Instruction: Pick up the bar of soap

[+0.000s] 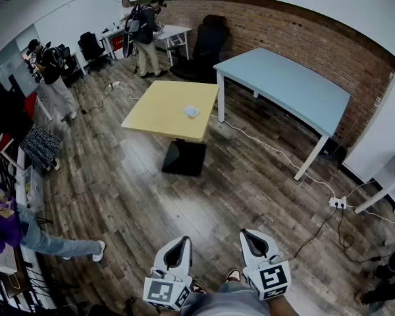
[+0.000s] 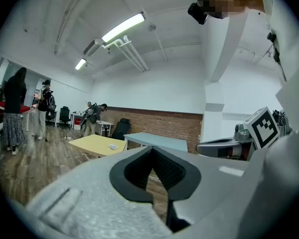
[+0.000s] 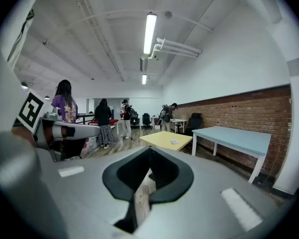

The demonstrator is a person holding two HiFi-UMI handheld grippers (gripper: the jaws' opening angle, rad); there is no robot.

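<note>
On the yellow desk (image 1: pixel 155 114), well ahead of me, lies the soap (image 1: pixel 191 111). My left tongs (image 1: pixel 183 240) and right tongs (image 1: pixel 248 233) are both closed and empty. If they arrive closed they could knock the soap away, and the floor cable (image 1: pixel 276 151) might trip me.

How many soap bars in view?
1: the small pale bar sits on the yellow table, near its edge facing the light-blue table. The far white desk is too small to check.
</note>
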